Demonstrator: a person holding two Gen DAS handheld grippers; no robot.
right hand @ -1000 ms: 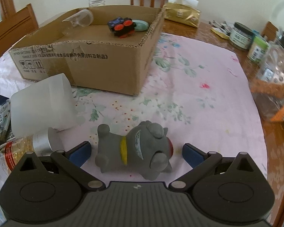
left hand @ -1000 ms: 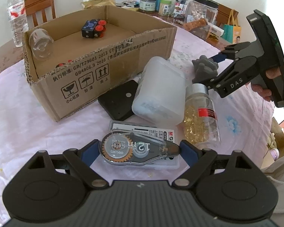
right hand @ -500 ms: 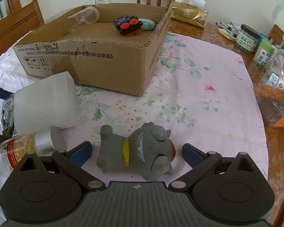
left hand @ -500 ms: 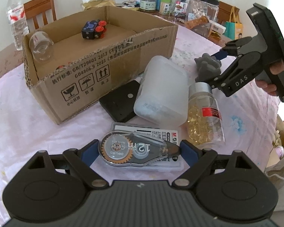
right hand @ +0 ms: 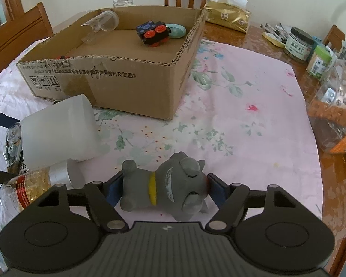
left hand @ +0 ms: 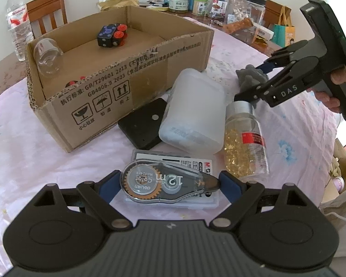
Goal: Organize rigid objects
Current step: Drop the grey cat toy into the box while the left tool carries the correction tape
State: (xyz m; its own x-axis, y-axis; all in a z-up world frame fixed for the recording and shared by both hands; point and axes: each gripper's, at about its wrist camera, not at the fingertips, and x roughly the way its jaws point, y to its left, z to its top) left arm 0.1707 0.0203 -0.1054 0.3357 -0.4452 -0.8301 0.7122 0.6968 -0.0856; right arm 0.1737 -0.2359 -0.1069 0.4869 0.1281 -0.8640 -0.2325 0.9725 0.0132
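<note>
Left claw point(left hand: 170, 185) astride "deli" tape dispenser point(left hand: 168, 183)

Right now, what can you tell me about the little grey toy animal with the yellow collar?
The grey toy animal looks like matte rubber or plastic, with stubby legs, small ears, a yellow collar and a bit of red at its face. It lies on its side on the flowery pink tablecloth, near the silver cap of the bottle of golden capsules. The right gripper has just closed, and its blue pads now press both ends.

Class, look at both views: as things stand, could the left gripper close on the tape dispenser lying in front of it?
Probably yes: the left gripper stands open with the tape dispenser between its blue pads, and nothing lies over it.
</note>
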